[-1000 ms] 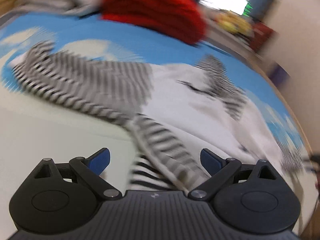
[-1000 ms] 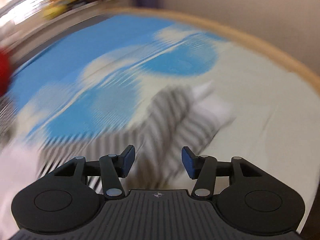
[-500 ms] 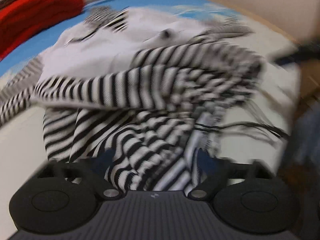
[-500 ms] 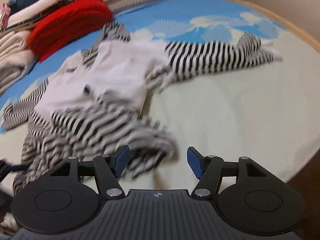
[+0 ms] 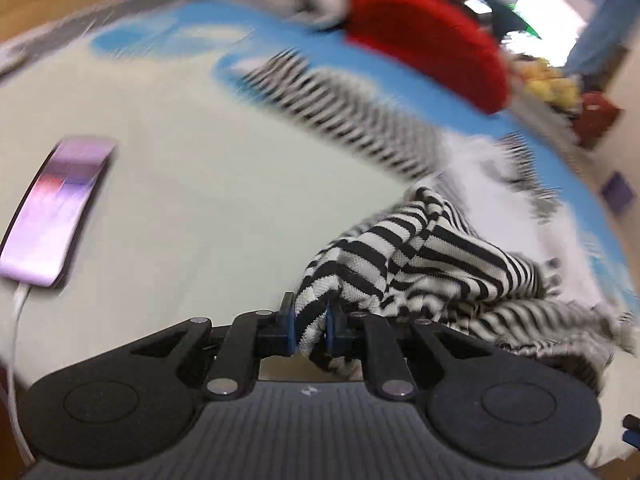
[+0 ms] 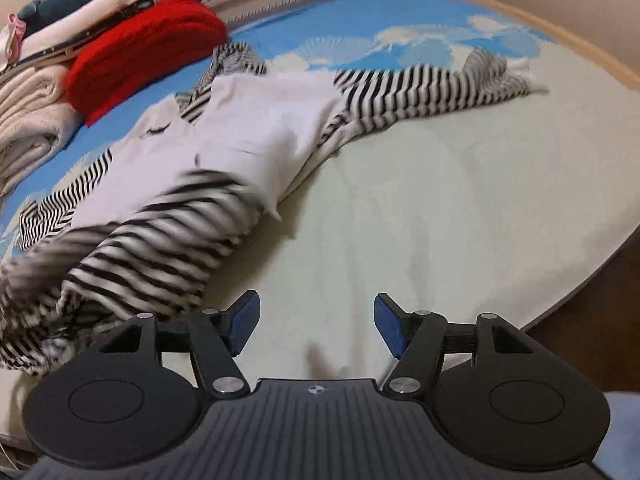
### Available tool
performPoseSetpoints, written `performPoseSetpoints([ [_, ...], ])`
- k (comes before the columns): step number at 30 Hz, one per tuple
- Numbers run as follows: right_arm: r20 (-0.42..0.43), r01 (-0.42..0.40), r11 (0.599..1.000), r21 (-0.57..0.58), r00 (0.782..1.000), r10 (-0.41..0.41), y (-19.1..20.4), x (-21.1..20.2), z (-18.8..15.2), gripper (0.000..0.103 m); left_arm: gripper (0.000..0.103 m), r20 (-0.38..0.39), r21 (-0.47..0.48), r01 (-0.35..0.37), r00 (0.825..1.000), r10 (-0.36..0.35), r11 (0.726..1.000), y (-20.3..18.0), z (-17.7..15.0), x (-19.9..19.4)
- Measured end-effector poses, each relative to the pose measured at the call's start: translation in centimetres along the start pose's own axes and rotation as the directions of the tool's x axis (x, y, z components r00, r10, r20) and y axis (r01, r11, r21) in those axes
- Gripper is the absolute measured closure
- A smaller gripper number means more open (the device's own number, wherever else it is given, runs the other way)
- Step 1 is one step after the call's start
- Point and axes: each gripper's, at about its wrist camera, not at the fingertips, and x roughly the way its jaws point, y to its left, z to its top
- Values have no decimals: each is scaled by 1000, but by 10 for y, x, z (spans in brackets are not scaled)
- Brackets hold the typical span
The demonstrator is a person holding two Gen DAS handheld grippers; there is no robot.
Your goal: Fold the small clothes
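The bed (image 6: 440, 200) had a sheet with blue sky and white clouds at the far end and plain cream near the front. One small striped top (image 6: 248, 136) lay spread on it, with a white front and black-and-white sleeves. Its long line ran across the bed, from one sleeve tip on the left to the other sleeve tip far on the right.

The left gripper (image 5: 311, 330) had just been closing, and its jaws were clamped on a bunch of the striped cloth at the near left end of the top. The right gripper (image 6: 316, 326) held nothing. Its jaws stood apart over bare cream sheet, and the top lay up and to the left of them. The far right sleeve (image 6: 432, 84) was well apart from both grippers, but the right one looked nearer to it.

Behind the top sat one red knit (image 6: 140, 52) beside a pile of folded clothes (image 6: 36, 100). I could not count that pile well. In the blurry left wrist view, one phone (image 5: 56, 208) on a white cable lay on the sheet.
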Motion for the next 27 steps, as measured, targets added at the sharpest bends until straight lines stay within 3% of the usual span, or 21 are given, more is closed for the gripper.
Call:
performPoseSetpoints([
  [3,-11,-29,998,-47,1000,29,14,14,-14,38,88,-46,-87,39,998,-43,995,18,-6,12],
  [8,-14,-108,976,-189,994,107,54,35,-39,38,87,-15,-60,52,998,-53,997,4,4,14],
  [14,76,-172,962,-214,978,192,105,69,-37,40,87,1,-133,101,995,-102,986,2,12,16],
  [16,138,-113,966,-233,979,147,117,81,-29,45,87,-2,-156,117,993,-118,981,4,13,16],
  [17,136,-82,967,-241,984,117,121,89,-23,65,87,-5,-161,125,992,-127,979,4,15,17],
  [18,111,-73,966,-248,988,103,121,94,-16,74,85,-13,-160,137,990,-141,978,3,17,18],
  [20,89,-17,951,-309,995,46,125,80,-1,78,85,-14,-146,168,985,-172,975,-2,20,16],
  [22,60,18,898,-440,998,10,126,40,7,79,85,-27,-116,192,980,-197,974,-7,17,11],
  [26,29,5,784,-620,999,17,104,-53,3,79,85,-81,-19,233,969,-234,972,-15,-5,-14],
  [27,33,14,756,-654,999,10,97,-69,-2,86,85,-84,9,239,968,-237,971,-17,-12,-21],
])
